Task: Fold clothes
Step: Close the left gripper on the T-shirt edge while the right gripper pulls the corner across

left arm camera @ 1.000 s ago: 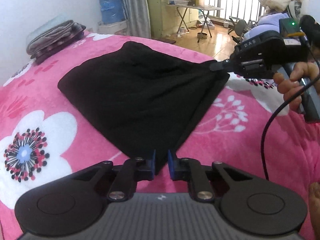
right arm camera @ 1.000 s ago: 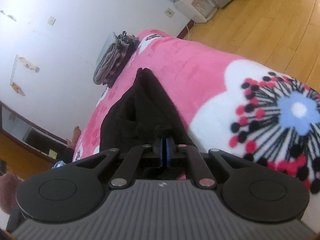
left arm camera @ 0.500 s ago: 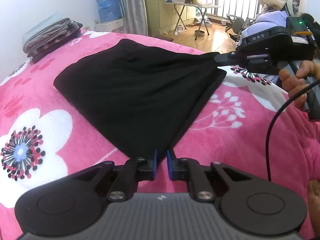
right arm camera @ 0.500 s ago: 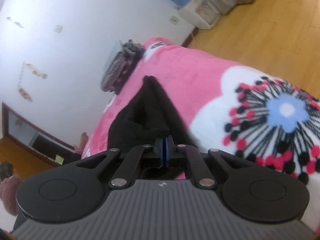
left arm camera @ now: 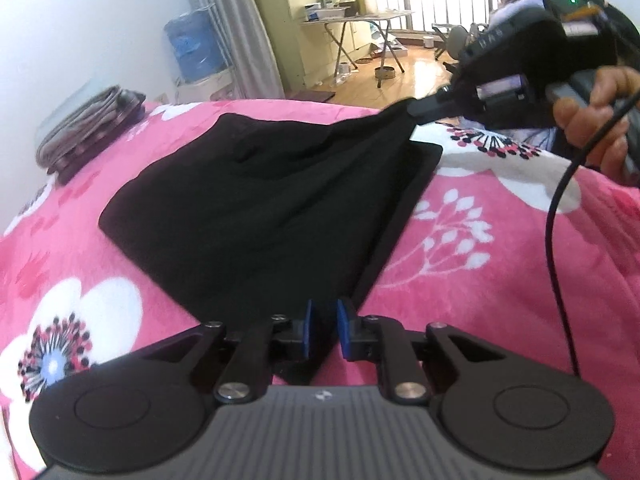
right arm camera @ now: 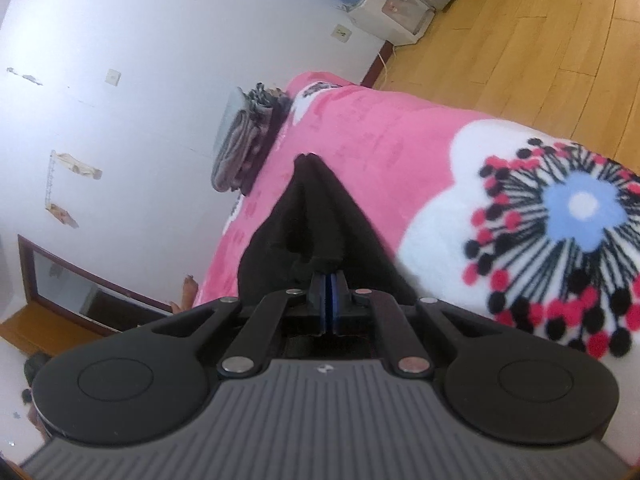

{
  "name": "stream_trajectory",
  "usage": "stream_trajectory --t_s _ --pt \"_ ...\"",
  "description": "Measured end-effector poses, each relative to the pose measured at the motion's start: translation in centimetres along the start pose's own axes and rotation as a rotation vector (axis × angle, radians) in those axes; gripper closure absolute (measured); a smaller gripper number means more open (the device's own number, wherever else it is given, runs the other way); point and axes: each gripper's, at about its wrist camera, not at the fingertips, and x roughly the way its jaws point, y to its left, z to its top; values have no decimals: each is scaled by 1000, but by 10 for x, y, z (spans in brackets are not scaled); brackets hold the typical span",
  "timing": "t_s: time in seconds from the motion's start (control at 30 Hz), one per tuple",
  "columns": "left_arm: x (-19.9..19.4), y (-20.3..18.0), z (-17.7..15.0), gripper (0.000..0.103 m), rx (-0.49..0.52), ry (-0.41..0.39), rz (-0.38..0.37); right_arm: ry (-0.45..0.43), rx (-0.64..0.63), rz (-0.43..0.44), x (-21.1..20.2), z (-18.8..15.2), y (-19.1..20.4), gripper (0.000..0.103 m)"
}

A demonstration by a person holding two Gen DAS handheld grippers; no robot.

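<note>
Handling-wise, the black garment (left arm camera: 256, 208) reads as thin, soft and light: it sags between the two pinch points and drapes flat elsewhere, so no stiffness to rely on, and it will stretch or slide rather than hold a crease. It lies spread on the pink flowered blanket (left arm camera: 480, 260), near the middle of it, with one layer already doubled over another along the edge facing the right hand.

Grip points are the corners. The right gripper (right arm camera: 329, 300) is clenched on one corner, pads pressed together with cloth between them, lifting that corner just off the blanket. The left gripper (left arm camera: 323, 330) sits at the near corner; its jaws have just been opening a little, and black cloth shows in the narrow gap between the blue pads (left arm camera: 306, 330). Whether they still pinch or have let go I can't tell from this angle. Judgement: thin fabric slips out of a loose pinch, so re-close before pulling.

Outward from the garment: a folded grey stack (left arm camera: 88, 128) sits at the far edge of the blanket by the wall, well apart. The cable (left arm camera: 554, 220) hangs from the hand (left arm camera: 596, 120) beside the garment and could drag across it. Beyond the blanket, a folding table (left arm camera: 356, 20) and water jug (left arm camera: 194, 48) stand clear.
</note>
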Motion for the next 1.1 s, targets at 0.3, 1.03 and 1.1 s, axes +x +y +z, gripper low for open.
stream_trajectory --t_s 0.3,1.03,1.1 --pt "12 -18 4 86 104 -7 63 9 15 3 3 2 0 102" --pt "0 -23 0 101 137 -70 81 2 1 -15 1 1 -1 102" --pt "-2 -24 -3 101 155 -70 78 9 -3 -33 2 -1 -5 102"
